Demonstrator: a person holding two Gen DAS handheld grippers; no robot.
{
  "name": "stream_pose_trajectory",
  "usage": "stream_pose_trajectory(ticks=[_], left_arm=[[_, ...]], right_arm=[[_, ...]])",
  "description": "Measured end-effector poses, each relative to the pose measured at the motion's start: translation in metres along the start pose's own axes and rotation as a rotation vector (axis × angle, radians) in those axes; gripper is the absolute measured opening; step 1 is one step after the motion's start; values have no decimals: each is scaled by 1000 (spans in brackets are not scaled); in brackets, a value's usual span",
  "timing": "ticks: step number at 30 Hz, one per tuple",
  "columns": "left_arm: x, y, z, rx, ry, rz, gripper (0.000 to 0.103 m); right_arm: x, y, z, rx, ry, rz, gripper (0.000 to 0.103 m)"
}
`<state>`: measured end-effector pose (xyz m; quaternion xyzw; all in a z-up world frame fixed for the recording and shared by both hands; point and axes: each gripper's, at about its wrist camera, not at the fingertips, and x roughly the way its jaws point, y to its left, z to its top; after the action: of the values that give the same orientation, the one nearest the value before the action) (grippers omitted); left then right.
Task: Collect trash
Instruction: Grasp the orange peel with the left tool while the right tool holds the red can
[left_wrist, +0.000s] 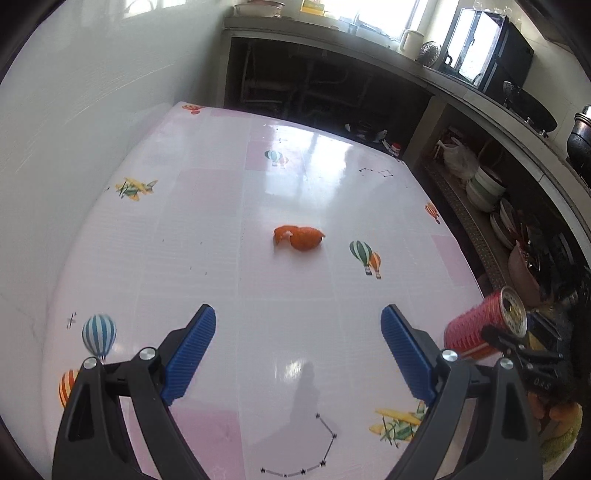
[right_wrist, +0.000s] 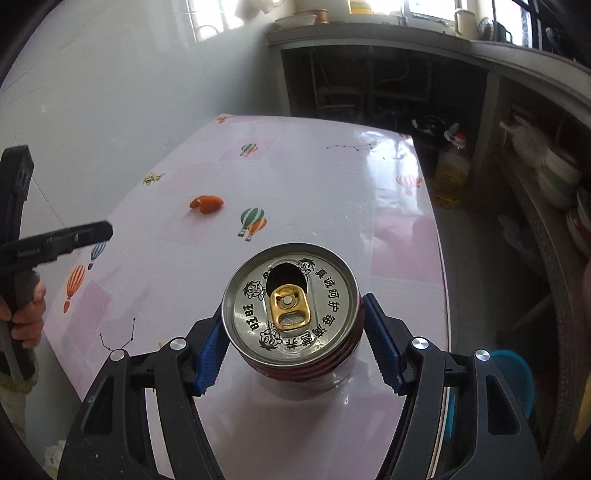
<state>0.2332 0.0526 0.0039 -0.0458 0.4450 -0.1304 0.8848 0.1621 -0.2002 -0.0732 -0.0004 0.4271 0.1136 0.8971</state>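
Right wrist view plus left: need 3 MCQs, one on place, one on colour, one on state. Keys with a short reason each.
1. Where does the orange peel lie?
A. on the table's patterned cover
B. inside the can
C. on the counter shelf

2. What colour is the pull tab on the can?
A. blue
B. gold
C. black

3. What is the state of the left gripper?
A. shut on the peel
B. shut on the can
C. open, nothing between its pads

Key: 1 A, the peel sits alone mid-table in both views. 2 B, the tab shines gold against the silver lid. 3 C, the blue pads stand wide apart over bare tabletop, while the can sits between the right gripper's pads.
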Motion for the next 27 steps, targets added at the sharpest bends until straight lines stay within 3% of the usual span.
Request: stream_pose_trajectory(ticks=[6, 13, 23, 27], left_arm=[[51, -23, 38, 92, 14, 6, 80], [103, -19, 53, 161, 90, 45, 63], [125, -14, 50, 158, 123, 62, 25], [126, -11, 49, 138, 114, 54, 19]], right_arm=[[-5, -10, -2, 45, -18, 31, 65], [-5, -15, -2, 59, -22, 56, 66], [-3, -17, -3, 76, -34, 58, 66], [-4, -16, -4, 77, -37, 49, 66]])
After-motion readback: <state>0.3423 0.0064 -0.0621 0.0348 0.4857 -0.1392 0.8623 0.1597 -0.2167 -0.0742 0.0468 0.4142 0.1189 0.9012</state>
